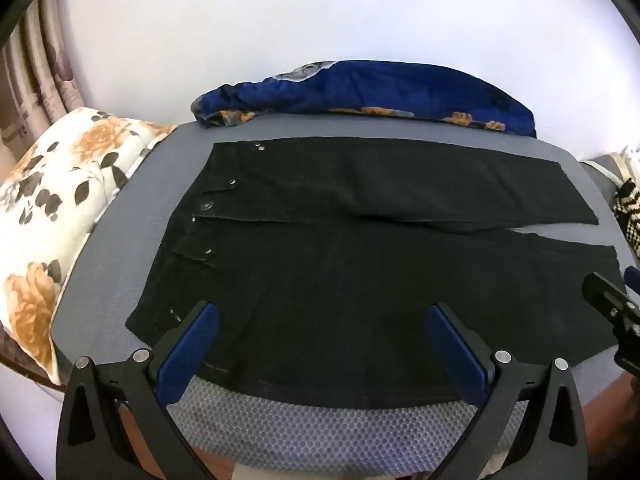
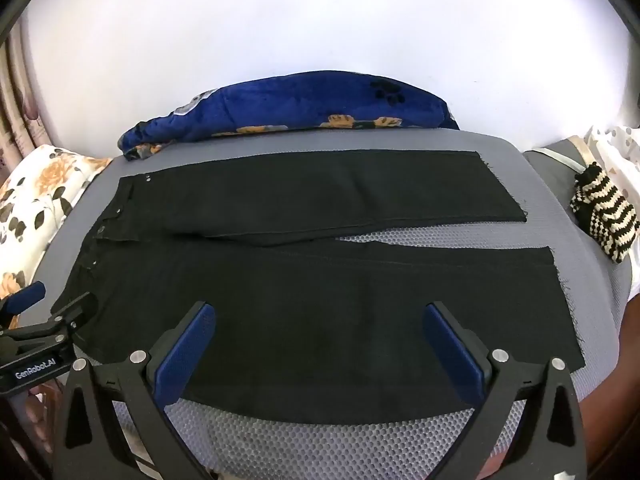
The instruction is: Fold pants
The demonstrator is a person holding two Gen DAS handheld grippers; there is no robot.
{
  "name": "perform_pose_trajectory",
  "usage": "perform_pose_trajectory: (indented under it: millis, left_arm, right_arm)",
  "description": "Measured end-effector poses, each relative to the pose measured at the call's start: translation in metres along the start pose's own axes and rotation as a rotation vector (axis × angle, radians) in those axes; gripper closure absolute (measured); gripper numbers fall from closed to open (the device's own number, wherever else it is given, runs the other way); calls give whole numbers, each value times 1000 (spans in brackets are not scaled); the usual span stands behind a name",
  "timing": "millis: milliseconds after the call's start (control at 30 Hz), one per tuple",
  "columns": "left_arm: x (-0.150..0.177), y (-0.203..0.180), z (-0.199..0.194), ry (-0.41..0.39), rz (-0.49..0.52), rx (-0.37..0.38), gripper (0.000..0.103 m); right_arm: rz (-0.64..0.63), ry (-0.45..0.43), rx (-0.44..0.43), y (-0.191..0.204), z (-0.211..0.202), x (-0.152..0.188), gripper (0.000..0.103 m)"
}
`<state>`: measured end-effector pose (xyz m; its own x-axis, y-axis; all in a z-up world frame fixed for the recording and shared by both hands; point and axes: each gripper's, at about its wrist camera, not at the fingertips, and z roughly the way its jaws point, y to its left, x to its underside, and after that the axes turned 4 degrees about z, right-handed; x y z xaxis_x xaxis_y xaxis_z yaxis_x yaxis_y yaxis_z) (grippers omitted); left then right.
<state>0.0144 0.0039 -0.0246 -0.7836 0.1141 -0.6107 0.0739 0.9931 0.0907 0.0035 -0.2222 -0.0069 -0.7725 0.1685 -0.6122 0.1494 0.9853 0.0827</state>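
Black pants (image 1: 360, 240) lie spread flat on a grey mesh surface (image 1: 320, 432), waistband with metal snaps at the left, both legs running to the right. In the right wrist view the pants (image 2: 320, 300) show a narrow gap between the two legs. My left gripper (image 1: 322, 314) hovers wide open over the near edge, close to the waist end. My right gripper (image 2: 320, 312) hangs wide open over the near leg, nothing between its pads. The right gripper (image 1: 616, 312) shows at the right edge of the left wrist view; the left gripper (image 2: 48, 312) shows at the left edge of the right wrist view.
A blue floral blanket (image 1: 360, 92) is bunched along the far edge of the surface. A white pillow with orange flowers (image 1: 60, 208) lies at the left. A black and cream striped knit item (image 2: 604, 216) sits at the right. A plain white wall stands behind.
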Motion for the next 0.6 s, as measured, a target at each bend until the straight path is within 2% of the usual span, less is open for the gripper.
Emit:
perform_pose_trajectory:
  millis: [300,600]
  left_arm:
    - [2,2,-1,-21,2,0,0]
    - [4,5,5,2,-15,27,0]
  right_arm:
    - [-2,-1,-1,1,1,1,0]
    - [-5,-2,-4,-1,3,3,0]
